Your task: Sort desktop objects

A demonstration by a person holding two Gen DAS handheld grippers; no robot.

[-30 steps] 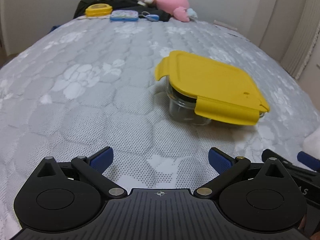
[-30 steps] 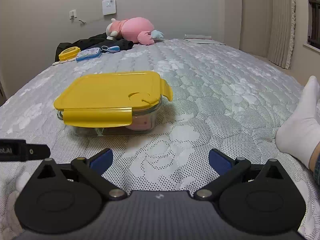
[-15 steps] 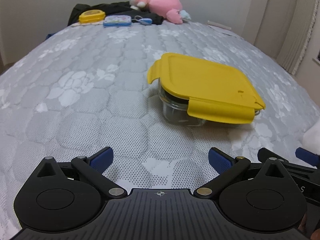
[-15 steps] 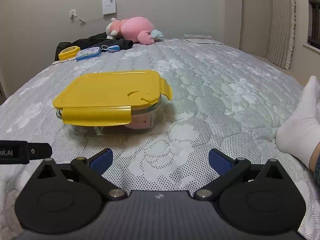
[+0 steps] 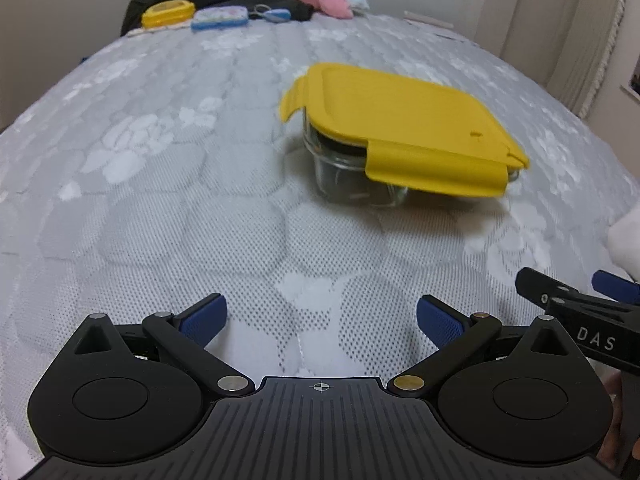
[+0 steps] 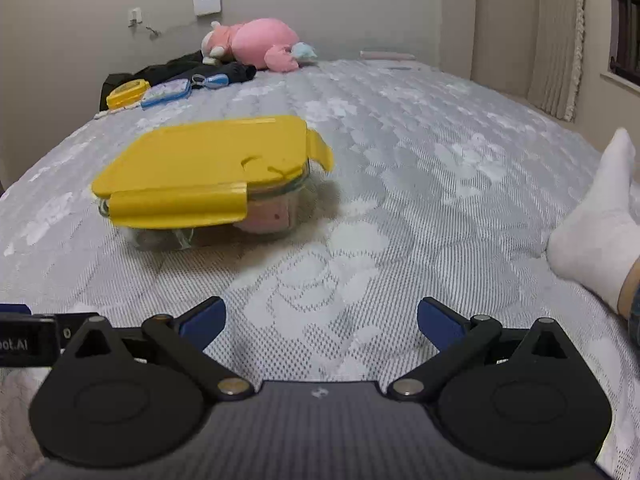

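Left gripper (image 5: 320,316) jaws spread wide, released, gripping nothing, hovering over the mattress (image 5: 160,200). Right gripper (image 6: 320,316) same: jaws wide apart, empty. Glass container (image 6: 208,216) with yellow lid (image 6: 204,156) sits on the mattress ahead of both grippers, apart from them; lid clips flipped out, something pink inside. Far end: pink plush toy (image 6: 256,44), small yellow box (image 6: 126,94), blue case (image 6: 166,92), black cloth (image 6: 172,70). White sock (image 6: 596,224) at right. Beige wall (image 6: 320,4), curtain (image 6: 556,36).

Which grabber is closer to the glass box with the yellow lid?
Hard to say; roughly equal. The left gripper sits back and left of the glass box; the right gripper sits back and right of it. Both are open, touching nothing.
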